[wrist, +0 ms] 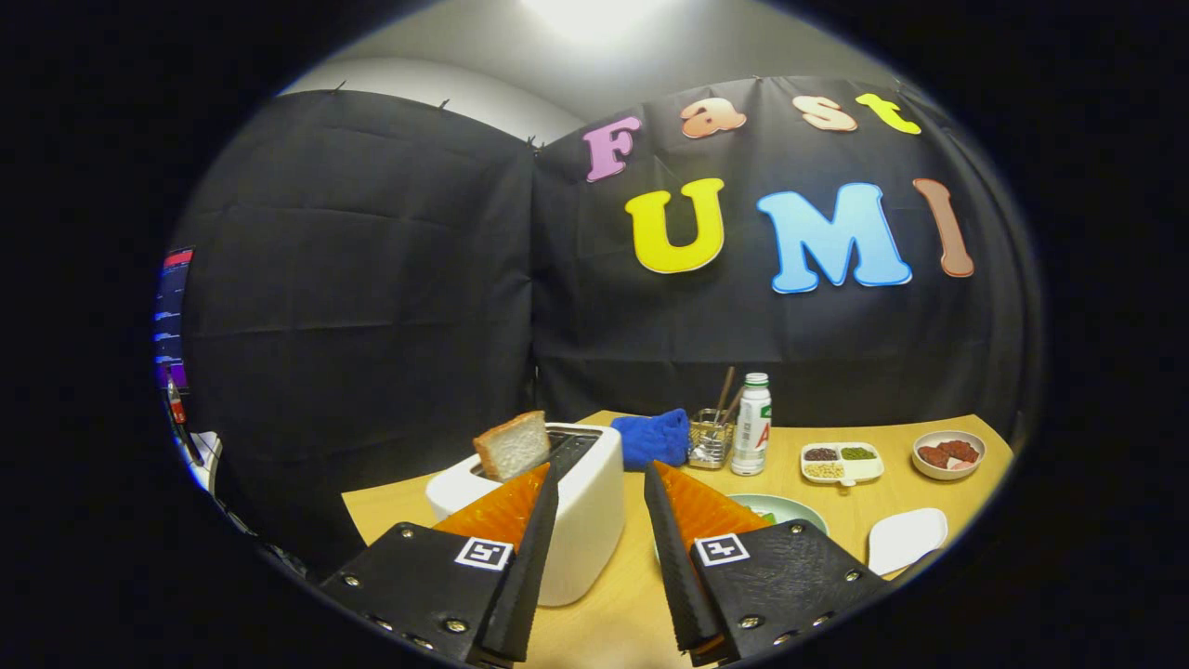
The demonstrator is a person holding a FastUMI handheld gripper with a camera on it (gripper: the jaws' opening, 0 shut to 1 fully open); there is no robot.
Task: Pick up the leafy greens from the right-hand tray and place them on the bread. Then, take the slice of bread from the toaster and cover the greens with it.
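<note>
A white toaster (581, 506) stands on the wooden table (836, 497), just ahead of my left finger. A slice of bread (512, 444) sticks up tilted out of its slot, beyond the left fingertip. My gripper (599, 472) is open, with nothing between its fingers; part of the toaster's right side shows in the gap. A pale green plate (785, 508) peeks out behind the right finger, with a bit of green on it. What else lies on that plate is hidden by the finger.
Beyond the toaster lie a blue cloth (653, 438), a small glass holder with sticks (711, 439) and a white bottle (751, 425). Farther right are a divided dish of beans (841, 462), a bowl of red food (948, 453) and a white tray (907, 538).
</note>
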